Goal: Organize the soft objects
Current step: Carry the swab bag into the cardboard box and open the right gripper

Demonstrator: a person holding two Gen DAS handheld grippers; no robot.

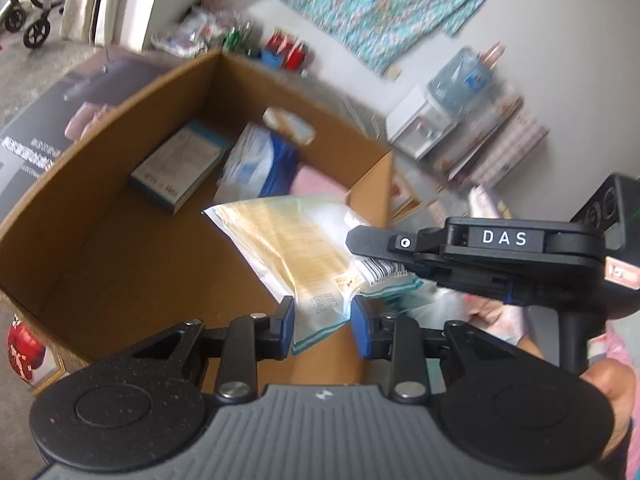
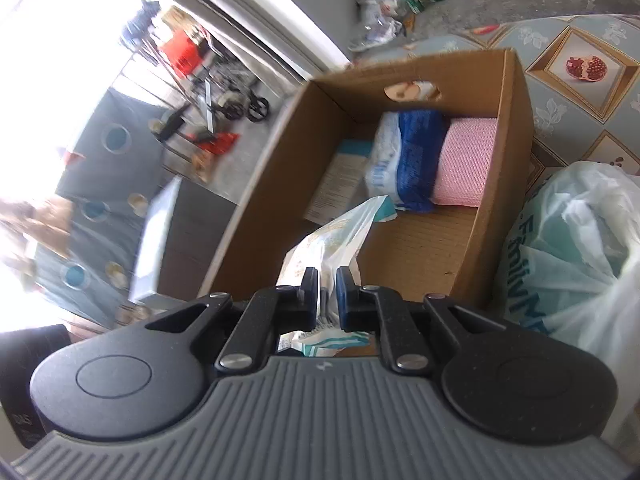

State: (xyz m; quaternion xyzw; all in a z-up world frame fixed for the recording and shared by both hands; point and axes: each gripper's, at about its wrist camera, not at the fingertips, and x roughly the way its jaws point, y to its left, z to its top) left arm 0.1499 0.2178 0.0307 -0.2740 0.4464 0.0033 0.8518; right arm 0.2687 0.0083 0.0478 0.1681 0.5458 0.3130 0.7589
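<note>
A clear plastic packet (image 1: pixel 280 240) with beige contents hangs over the open cardboard box (image 1: pixel 100 120). My left gripper (image 1: pixel 322 320) is shut on its lower corner. My right gripper (image 1: pixel 356 242) comes in from the right and is shut on the packet's edge. In the right wrist view the packet (image 2: pixel 340 236) runs forward from between the closed fingers of the right gripper (image 2: pixel 327 288) into the box (image 2: pixel 512 140). At the box's far end lie a pink pack (image 2: pixel 464 160), a blue-white pack (image 2: pixel 408 156), a flat teal-edged carton (image 1: pixel 176 164) and a small tissue pack (image 1: pixel 288 122).
A bulging white plastic bag (image 2: pixel 580 248) sits right beside the box on a patterned floor mat (image 2: pixel 580 68). A water dispenser (image 1: pixel 440 116) stands by the wall, with bottles and cans along it. A hand (image 1: pixel 612 384) holds the right gripper's handle.
</note>
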